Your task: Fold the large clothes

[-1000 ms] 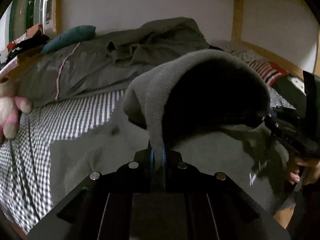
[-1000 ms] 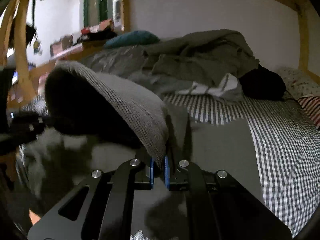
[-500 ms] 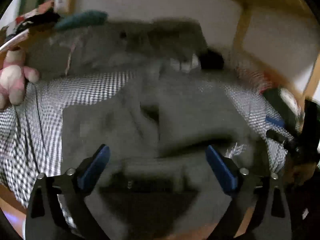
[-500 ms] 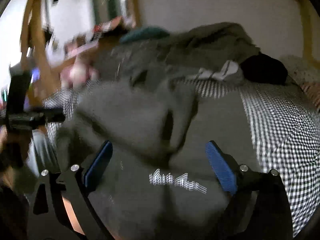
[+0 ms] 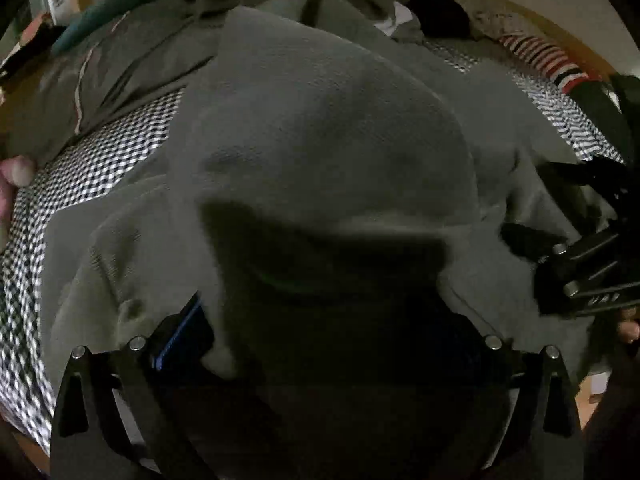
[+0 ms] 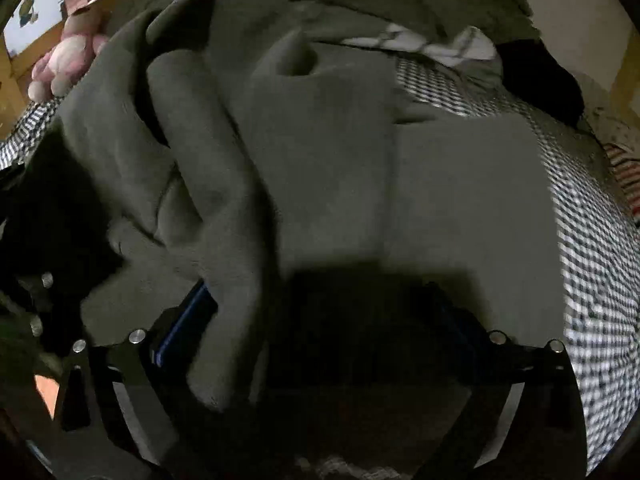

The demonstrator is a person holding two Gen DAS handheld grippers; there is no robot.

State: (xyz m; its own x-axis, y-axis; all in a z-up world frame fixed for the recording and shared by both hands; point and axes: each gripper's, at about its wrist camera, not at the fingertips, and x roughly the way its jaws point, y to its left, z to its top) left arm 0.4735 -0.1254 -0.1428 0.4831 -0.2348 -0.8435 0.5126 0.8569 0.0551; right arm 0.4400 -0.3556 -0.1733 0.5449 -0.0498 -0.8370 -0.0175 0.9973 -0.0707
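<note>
Both grippers, left and right, spread wide, jaws just opened, gripping nothing; bulky grey fleece garment heaped loose between them on black-and-white checked bedsheet.

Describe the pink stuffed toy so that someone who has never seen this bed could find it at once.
Start from the bed with the black-and-white checked sheet, where the big grey sweatshirt lies spread out. Follow the sweatshirt to its far left edge in the right wrist view, by the wooden bed frame. There lies the pink stuffed toy, the only pale pink, rounded, plush thing among grey and dark fabrics.
</note>
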